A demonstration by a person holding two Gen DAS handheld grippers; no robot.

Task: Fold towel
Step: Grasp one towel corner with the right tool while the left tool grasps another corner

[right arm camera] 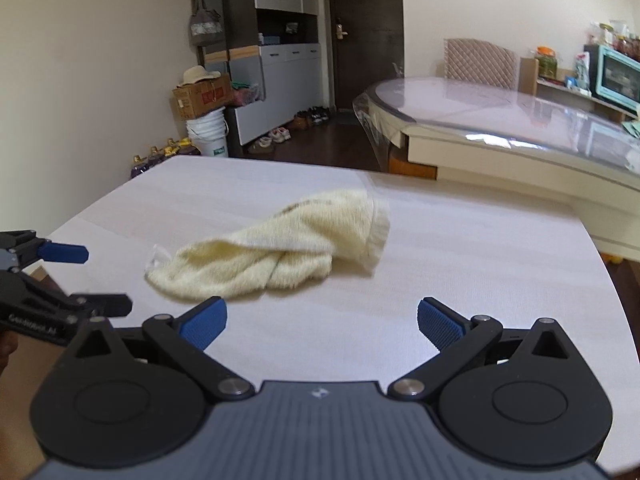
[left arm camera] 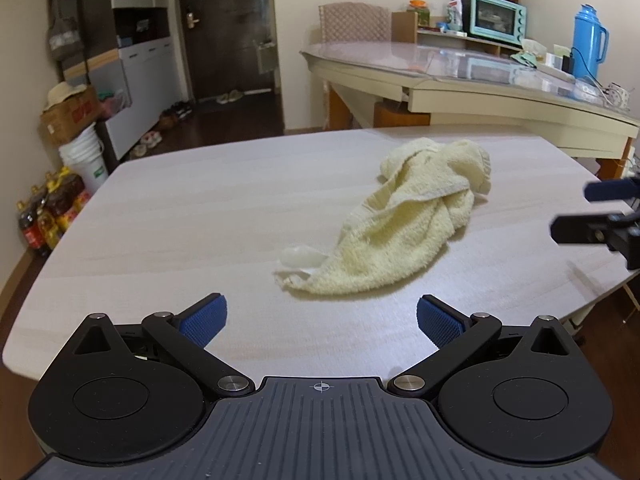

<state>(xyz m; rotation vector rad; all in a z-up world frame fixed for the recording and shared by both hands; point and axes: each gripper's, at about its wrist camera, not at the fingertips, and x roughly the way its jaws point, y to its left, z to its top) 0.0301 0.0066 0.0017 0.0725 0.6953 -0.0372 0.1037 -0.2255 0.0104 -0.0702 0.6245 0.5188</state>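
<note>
Nothing of the fold is done yet, as I judge it. The towel (left arm camera: 404, 220) lies crumpled and twisted in a long heap near the middle of the worktop (left arm camera: 180, 220), its hemmed end bunched on the far side and a small white tag poking out at the near end. It needs spreading flat before any fold can start, so the whole job is left.

My left gripper (left arm camera: 322, 320) hangs spread wide and empty, just short of the towel's near end. My right gripper (right arm camera: 322, 320) is spread wide too, holding nothing, facing the towel's long side.

As for writing, I can read part of a white word, "GenRobot", on the left gripper's body in the right wrist view. The cardboard box (right arm camera: 202, 98) by the wall carries red print too small to read.
</note>
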